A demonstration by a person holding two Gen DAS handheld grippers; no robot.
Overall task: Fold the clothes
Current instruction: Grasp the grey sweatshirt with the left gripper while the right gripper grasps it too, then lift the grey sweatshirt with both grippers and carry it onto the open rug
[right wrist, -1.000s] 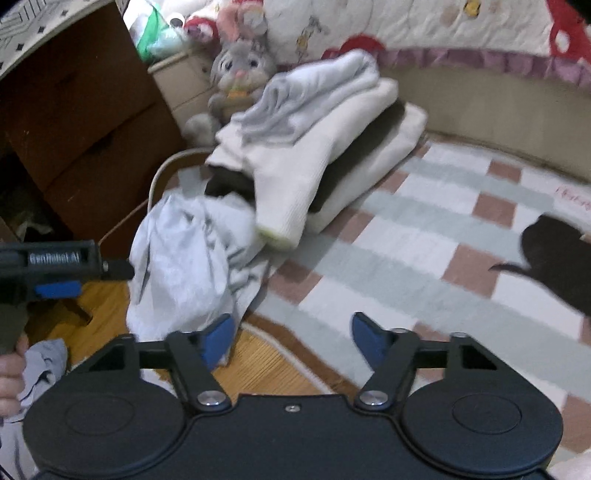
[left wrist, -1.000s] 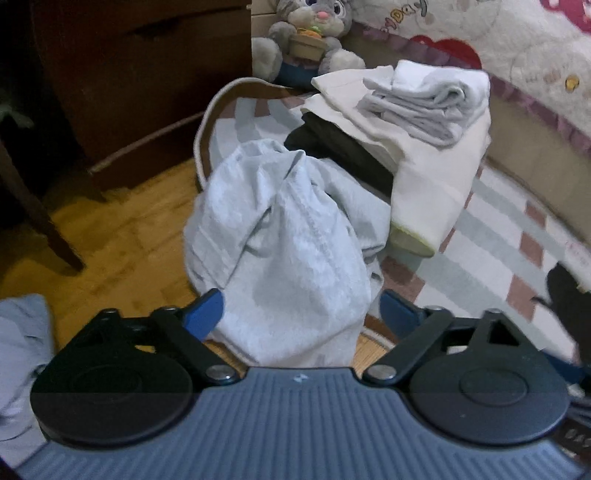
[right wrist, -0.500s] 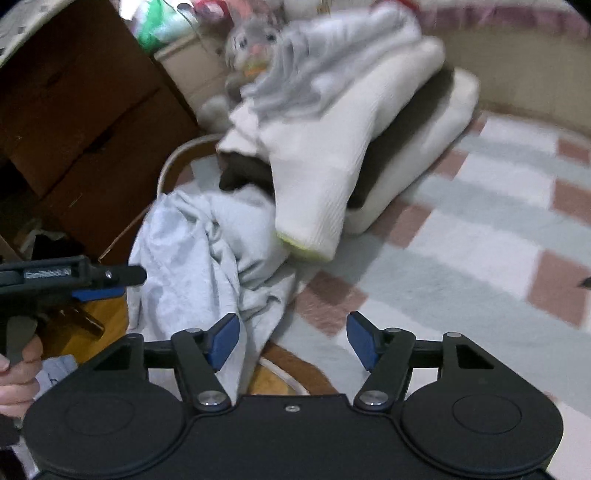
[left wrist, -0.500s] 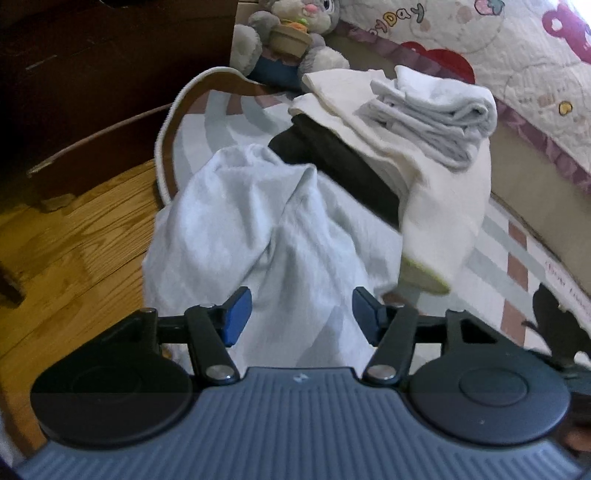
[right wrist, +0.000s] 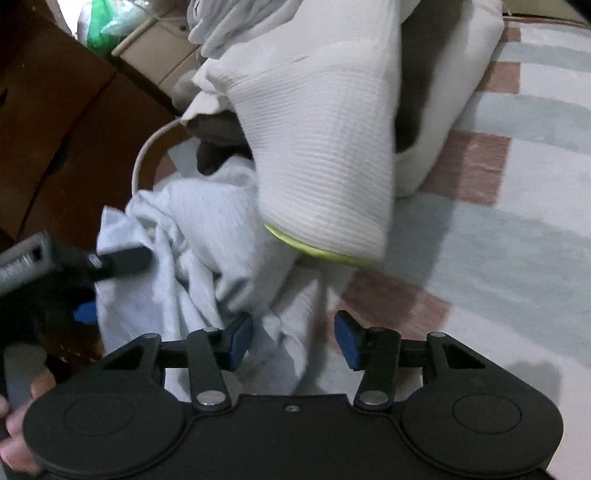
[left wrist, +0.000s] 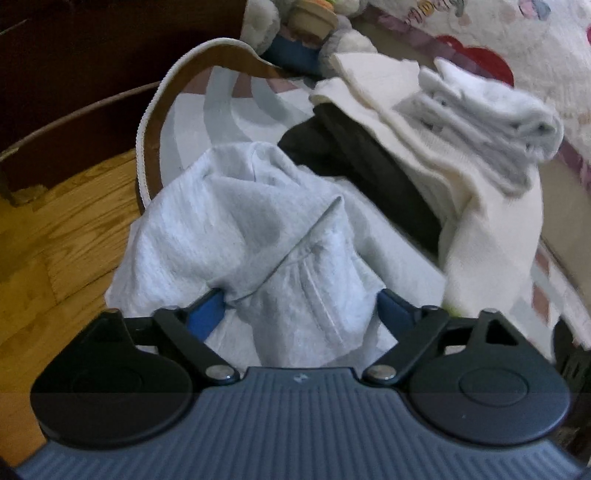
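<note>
A crumpled light grey garment (left wrist: 258, 229) lies half on the rug's edge and half on the wooden floor. My left gripper (left wrist: 301, 312) is open, and a bunched fold of the garment fills the gap between its blue pads. In the right wrist view the same garment (right wrist: 192, 236) lies at lower left. My right gripper (right wrist: 293, 339) is open just above the garment's lower right edge, with cloth under its left pad. The left gripper (right wrist: 114, 286) comes in from the left against the garment. Behind the garment sits a stack of folded clothes (left wrist: 487, 229).
The stack holds a cream ribbed piece (right wrist: 325, 147), a dark piece (left wrist: 369, 162) and a white-grey piece (left wrist: 491, 114) on top. A striped rug (right wrist: 498, 240) spreads to the right. A dark wooden dresser (left wrist: 74, 74), a plush toy (left wrist: 314, 26) and a hand (right wrist: 14, 424) are in view.
Both grippers have moved in close to the grey garment. The left fingers narrowed half a second ago and now stand wide around a fold. The right fingers' gap is slightly smaller.
</note>
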